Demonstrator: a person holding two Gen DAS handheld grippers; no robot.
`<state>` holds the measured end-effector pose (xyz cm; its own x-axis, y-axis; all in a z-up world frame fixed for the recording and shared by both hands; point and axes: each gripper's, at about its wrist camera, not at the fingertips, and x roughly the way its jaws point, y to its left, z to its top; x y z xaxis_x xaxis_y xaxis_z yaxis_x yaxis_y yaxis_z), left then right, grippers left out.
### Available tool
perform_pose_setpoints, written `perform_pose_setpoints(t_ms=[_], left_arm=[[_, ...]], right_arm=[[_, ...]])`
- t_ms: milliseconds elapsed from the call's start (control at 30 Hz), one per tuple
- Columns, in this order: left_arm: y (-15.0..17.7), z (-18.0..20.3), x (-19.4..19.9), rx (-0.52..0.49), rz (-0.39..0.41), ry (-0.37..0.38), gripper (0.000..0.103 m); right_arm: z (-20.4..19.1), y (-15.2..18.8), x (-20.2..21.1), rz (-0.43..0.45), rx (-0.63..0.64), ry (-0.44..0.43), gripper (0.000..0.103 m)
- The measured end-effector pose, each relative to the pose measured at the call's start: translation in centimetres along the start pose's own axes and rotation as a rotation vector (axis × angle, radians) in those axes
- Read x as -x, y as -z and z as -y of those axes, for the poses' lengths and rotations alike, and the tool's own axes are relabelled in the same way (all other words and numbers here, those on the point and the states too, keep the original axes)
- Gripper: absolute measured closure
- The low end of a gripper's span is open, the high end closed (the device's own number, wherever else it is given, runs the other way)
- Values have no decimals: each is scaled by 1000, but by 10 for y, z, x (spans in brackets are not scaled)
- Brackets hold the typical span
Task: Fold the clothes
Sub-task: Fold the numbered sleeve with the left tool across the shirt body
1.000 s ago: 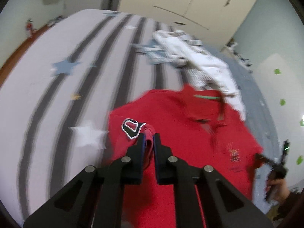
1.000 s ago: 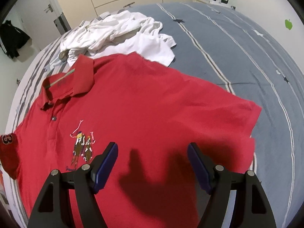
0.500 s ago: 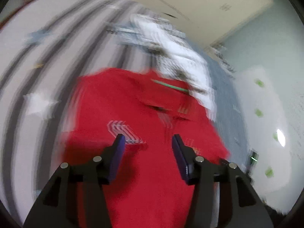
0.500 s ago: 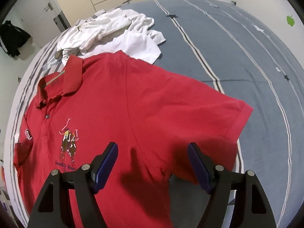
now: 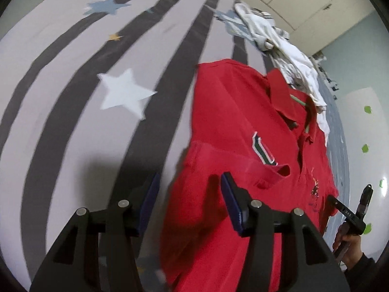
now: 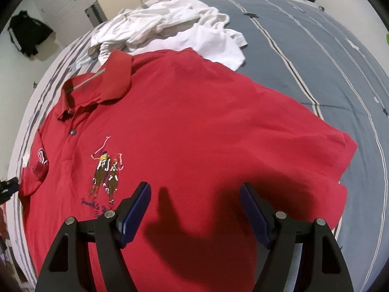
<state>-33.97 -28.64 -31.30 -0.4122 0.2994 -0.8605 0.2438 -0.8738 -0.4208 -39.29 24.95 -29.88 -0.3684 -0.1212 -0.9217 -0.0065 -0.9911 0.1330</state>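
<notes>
A red polo shirt [image 5: 231, 121] [image 6: 194, 121] lies face up on the bed, collar toward the far side. Its sleeve with the number patch [image 5: 263, 150] [image 6: 39, 168] is folded inward onto the chest. My left gripper [image 5: 189, 182] is open low over the shirt's side edge; cloth lies under the gap, and the pads press on nothing. My right gripper [image 6: 194, 189] hangs open over the lower front, beside the embroidered horse logo [image 6: 107, 170], casting its shadow on the fabric. It also shows at the right of the left wrist view as the right gripper [image 5: 350, 214] in a hand.
A heap of white clothes [image 5: 279, 41] [image 6: 170, 29] lies just beyond the collar. The bedspread is grey-striped with stars [image 5: 73, 73] on one half and blue-grey [image 6: 316, 48] on the other. Cupboards and a door stand behind; a black jacket [image 6: 26, 34] hangs on the wall.
My left gripper was shut on the patched sleeve; it let go, opened, and sank toward the shirt's side edge. The sleeve now lies folded onto the chest. The right gripper stayed open.
</notes>
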Motion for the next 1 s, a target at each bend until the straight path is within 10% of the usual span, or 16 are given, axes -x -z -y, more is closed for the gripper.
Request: perform_pose_setpoints(t_ms=[133, 600, 1000], left_arm=[[1, 12, -6, -69, -22, 25, 95], [97, 88, 27, -154, -186, 223, 91], [63, 37, 43, -51, -46, 37, 72]], right_arm=[[-3, 0, -2, -3, 3, 2, 31], [-9, 9, 4, -11, -26, -17, 31], [-27, 18, -3, -32, -12, -50, 31]])
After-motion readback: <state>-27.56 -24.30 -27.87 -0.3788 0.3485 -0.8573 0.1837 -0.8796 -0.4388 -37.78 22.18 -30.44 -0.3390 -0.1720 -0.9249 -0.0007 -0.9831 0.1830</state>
